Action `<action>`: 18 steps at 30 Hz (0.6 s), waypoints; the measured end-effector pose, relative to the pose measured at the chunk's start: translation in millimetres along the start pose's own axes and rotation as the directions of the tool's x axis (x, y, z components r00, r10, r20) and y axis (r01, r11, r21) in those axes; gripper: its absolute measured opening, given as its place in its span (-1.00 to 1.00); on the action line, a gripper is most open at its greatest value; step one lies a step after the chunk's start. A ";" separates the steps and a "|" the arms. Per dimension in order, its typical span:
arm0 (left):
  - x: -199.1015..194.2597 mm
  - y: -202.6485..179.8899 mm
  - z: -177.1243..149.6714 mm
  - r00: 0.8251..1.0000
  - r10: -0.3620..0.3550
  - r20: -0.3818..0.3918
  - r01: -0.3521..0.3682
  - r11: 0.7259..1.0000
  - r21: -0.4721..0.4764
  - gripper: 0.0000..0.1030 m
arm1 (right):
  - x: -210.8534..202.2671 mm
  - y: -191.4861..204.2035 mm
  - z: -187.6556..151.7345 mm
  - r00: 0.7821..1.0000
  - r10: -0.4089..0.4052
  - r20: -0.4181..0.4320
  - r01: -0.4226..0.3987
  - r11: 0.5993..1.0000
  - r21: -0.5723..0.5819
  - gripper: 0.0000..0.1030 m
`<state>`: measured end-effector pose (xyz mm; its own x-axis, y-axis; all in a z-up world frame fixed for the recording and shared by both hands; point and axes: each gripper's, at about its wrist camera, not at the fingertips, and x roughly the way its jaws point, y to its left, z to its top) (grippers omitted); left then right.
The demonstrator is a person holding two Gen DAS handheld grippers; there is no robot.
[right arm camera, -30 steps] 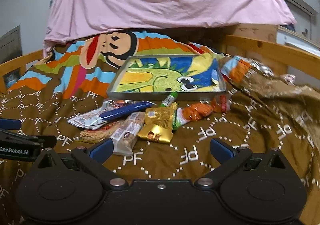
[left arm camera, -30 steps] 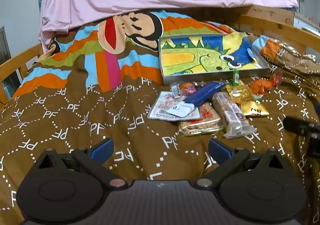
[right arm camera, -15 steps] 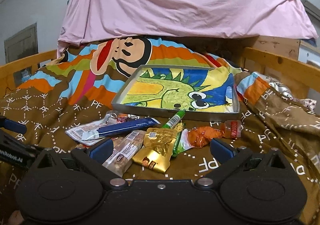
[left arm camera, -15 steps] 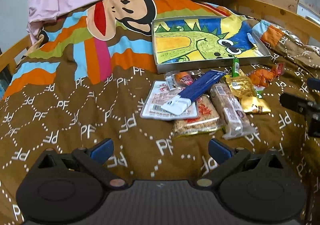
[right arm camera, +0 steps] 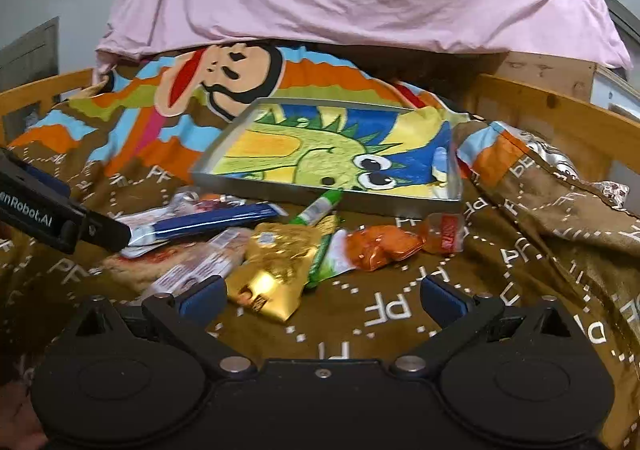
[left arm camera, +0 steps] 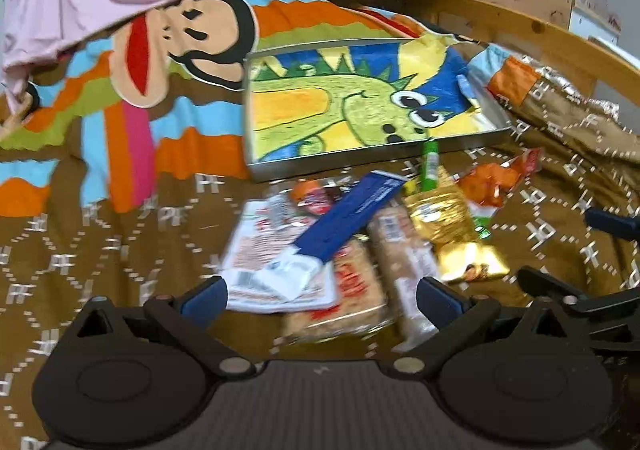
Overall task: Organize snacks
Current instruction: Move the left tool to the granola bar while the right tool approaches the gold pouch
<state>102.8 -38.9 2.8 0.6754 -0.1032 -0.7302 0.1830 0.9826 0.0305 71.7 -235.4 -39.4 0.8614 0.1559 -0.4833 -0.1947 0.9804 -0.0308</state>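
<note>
We hold both grippers low over the brown bedspread (right arm camera: 384,314), fingers spread wide and holding nothing: the left gripper (left arm camera: 322,296) just short of the near edge of the snack pile, the right gripper (right arm camera: 322,298) with its left fingertip (right arm camera: 202,296) beside the gold packet (right arm camera: 276,270). Past that lie the clear-wrapped bar (left arm camera: 404,270), the blue packet (left arm camera: 348,219) across a white pouch (left arm camera: 264,254), the orange packet (right arm camera: 380,248) and a green tube (right arm camera: 320,205). Farther on, the metal tray (right arm camera: 400,203) lined with a dinosaur print sits empty.
</note>
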 end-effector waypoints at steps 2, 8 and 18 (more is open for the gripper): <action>7.3 -2.6 3.1 1.000 -0.028 -0.008 0.027 0.999 -0.025 0.99 | 8.9 -2.4 1.6 1.000 0.004 -0.016 -0.004 1.000 -0.004 0.99; 25.9 -13.9 11.3 0.996 -0.081 -0.041 0.081 0.996 -0.025 0.99 | 18.1 -1.4 -4.2 0.999 0.039 -0.017 -0.040 0.997 -0.068 0.99; 44.5 -34.6 20.0 0.985 -0.139 -0.107 0.143 0.989 0.034 0.99 | 42.0 20.6 -14.6 0.997 0.078 -0.020 -0.080 0.959 -0.273 0.76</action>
<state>140.7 -80.5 -17.1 0.5633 -0.2214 -0.7961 0.3022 0.9519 -0.0509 97.0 -210.4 -73.1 0.8342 0.2293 -0.5015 -0.3837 0.8946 -0.2292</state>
